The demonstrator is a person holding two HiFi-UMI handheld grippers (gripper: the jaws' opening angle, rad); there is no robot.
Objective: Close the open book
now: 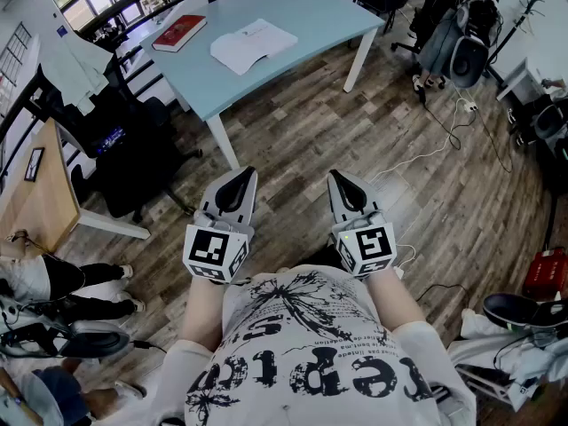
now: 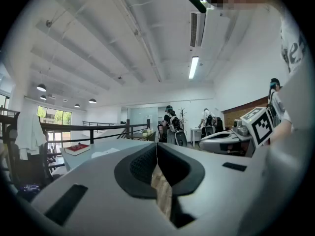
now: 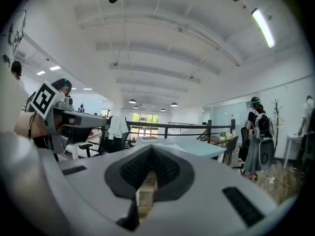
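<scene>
The open book (image 1: 253,44) lies flat with its white pages up on the light blue table (image 1: 293,11), far ahead of me. In the left gripper view it shows as a pale patch (image 2: 106,153) on the tabletop. Both grippers are held level close to my body, well short of the table. My left gripper (image 1: 238,177) is shut with nothing in it, its pads meeting at the tip (image 2: 156,146). My right gripper (image 1: 343,179) is likewise shut and empty (image 3: 150,149). Wooden floor lies between them and the table.
A closed red book (image 1: 179,32) rests on the table's far left corner. A black office chair (image 1: 133,149) and a wooden desk (image 1: 35,193) stand to the left. Cables (image 1: 444,145) and bags (image 1: 461,34) lie to the right. People stand in the background.
</scene>
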